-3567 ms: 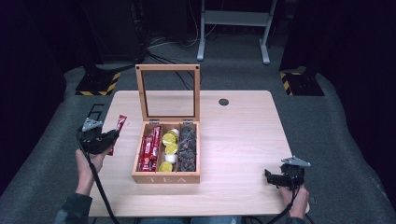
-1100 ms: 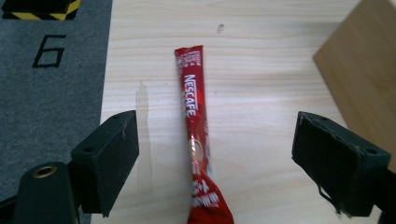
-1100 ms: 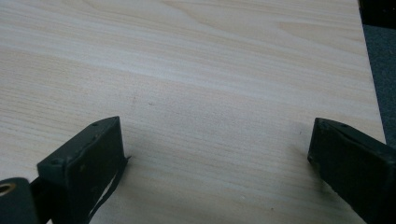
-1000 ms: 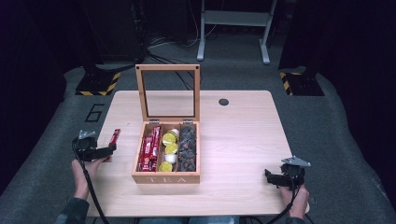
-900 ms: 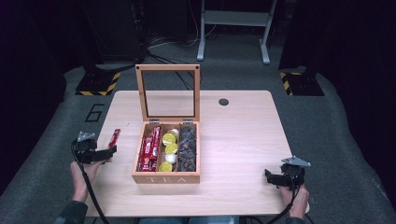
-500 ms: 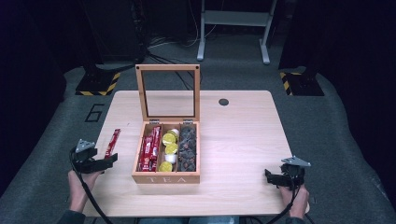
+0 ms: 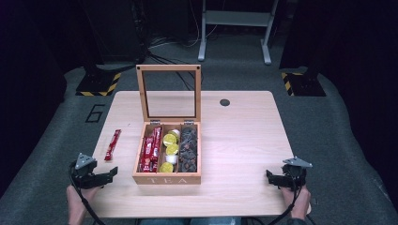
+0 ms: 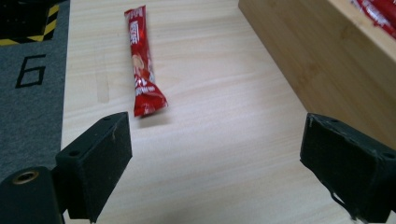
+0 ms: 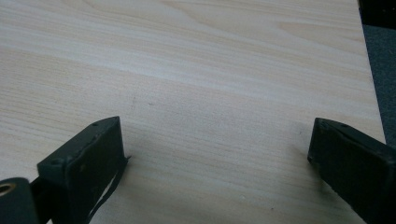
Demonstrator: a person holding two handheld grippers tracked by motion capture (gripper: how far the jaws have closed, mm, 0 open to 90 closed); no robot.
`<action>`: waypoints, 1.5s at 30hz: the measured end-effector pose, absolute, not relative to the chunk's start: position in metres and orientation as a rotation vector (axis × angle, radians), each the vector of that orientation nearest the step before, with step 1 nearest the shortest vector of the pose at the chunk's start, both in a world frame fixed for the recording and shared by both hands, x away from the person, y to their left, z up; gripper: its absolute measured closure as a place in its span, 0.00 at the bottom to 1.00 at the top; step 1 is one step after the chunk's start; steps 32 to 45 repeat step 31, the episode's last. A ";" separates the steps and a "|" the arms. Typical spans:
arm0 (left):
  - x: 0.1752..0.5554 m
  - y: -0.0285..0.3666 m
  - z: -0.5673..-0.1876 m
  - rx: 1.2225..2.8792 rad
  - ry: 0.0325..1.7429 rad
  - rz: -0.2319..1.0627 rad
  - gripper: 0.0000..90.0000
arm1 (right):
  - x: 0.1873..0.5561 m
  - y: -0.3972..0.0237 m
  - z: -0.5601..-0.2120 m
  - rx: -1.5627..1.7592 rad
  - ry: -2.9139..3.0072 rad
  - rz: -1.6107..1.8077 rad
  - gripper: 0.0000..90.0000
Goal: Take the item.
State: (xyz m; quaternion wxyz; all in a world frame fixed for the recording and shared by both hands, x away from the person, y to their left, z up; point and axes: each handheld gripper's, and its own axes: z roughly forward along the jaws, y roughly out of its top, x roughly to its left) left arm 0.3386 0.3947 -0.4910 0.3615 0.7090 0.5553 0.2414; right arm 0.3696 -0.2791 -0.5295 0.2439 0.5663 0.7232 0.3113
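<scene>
Tabletop (image 7: 244,140) – light wood, grey floor around it, a "6" marked on the floor off the left edge.

Tea box (image 7: 167,154) sits near the front edge, slightly left of centre, glass lid standing upright at the back. Three compartments: left holds red sachets (image 7: 151,152), middle holds yellow-topped capsules (image 7: 170,150) plus a white one or two, right holds dark pieces (image 7: 189,149) I can't identify.

Left tongs (image 7: 107,174) near the front-left corner, jaws wide, nothing between them. Right tongs (image 7: 272,178) near the front-right corner, also wide and empty, over bare wood.

Red sachet (image 7: 112,144) lies flat by the left edge, apart from the box's left wall. In the left gripper view the sachet (image 8: 142,60) is ahead of the left tongs (image 8: 219,175) and off to the left-jaw side; its near end lies just beyond that jaw's tip, not between the jaws.

Key relation: the long axis runs front-to-back, roughly along the tongs' pointing line – so a straight approach meets it end-on. Left hand is much nearer; the right is on the opposite side, box in between. My read: any re-grasp means shifting toward the left edge and closing across the narrow width.
</scene>
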 end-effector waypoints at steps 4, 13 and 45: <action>0.333 0.395 -0.500 1.835 1.440 0.632 0.10 | 0.370 -0.279 -0.529 1.547 1.975 0.850 0.03; 0.331 0.394 -0.514 1.893 1.457 0.653 0.10 | 0.369 -0.279 -0.529 1.547 1.974 0.849 0.03; 0.333 0.396 -0.532 1.893 1.492 0.653 0.08 | 0.370 -0.279 -0.530 1.561 1.967 0.846 0.02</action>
